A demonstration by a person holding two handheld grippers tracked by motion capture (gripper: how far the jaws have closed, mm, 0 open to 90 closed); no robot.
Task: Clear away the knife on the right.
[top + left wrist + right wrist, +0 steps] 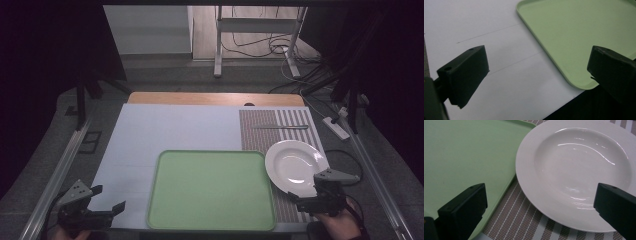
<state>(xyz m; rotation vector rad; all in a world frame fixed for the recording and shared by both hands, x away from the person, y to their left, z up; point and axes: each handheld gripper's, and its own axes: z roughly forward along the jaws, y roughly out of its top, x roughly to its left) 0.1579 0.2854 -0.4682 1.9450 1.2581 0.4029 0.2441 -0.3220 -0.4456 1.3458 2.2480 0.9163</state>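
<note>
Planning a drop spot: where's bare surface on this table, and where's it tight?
Free: the pale blue mat left of and behind the empty light-green plastic tray; the tray's own floor; striped woven placemat between the metal utensil and round white ceramic plate. Tight: near right, where plate meets tray by the right gripper.

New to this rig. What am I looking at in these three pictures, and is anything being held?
No robot here: a person holds a handheld two-jaw claw in each hand. The high view looks down on the table from the person's side, with the left claw and right claw at the bottom. The other two pictures come from cameras riding on each claw, looking out between its black jaws. On the table: an empty green tray, a white plate on a striped placemat, and a piece of cutlery farther back. Both claws are open and hold nothing.
</note>
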